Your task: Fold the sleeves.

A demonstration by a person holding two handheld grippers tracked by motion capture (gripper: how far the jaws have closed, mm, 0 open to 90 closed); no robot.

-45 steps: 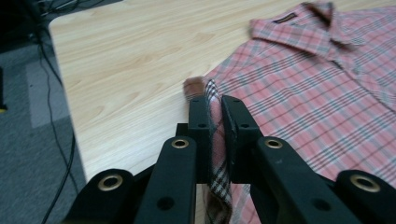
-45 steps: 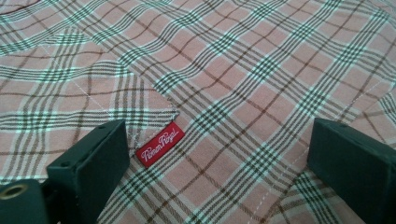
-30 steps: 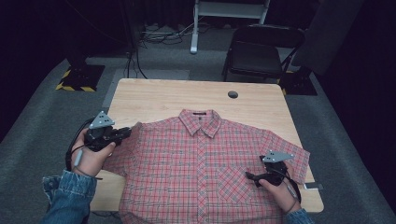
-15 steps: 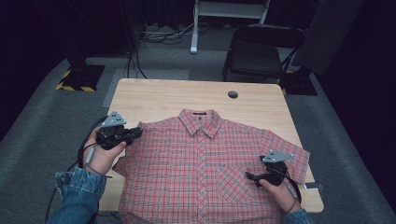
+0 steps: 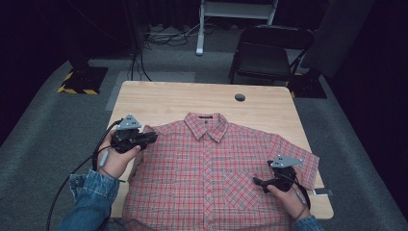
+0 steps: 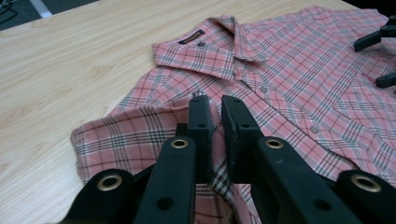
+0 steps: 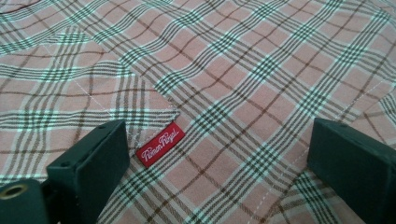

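A red plaid short-sleeved shirt (image 5: 207,168) lies front-up on the wooden table (image 5: 168,98), collar (image 6: 205,39) toward the far side. My left gripper (image 5: 153,138) is at the shirt's left shoulder, shut on a fold of the left sleeve (image 6: 121,135); the cloth is pinched between its jaws (image 6: 214,105). My right gripper (image 5: 257,183) rests low over the shirt's right chest, jaws wide apart (image 7: 219,133) with nothing pinched between them. A red brand label (image 7: 161,143) at the corner of the chest pocket (image 7: 70,93) lies between them.
A black chair (image 5: 264,53) stands beyond the table's far right corner. The tabletop has a round cable hole (image 5: 240,97) near its far edge. Bare wood lies left of and behind the shirt. The shirt's hem reaches the near edge.
My left gripper has moved right, toward the shirt's body, taking the left sleeve with it. The right gripper has stayed put.
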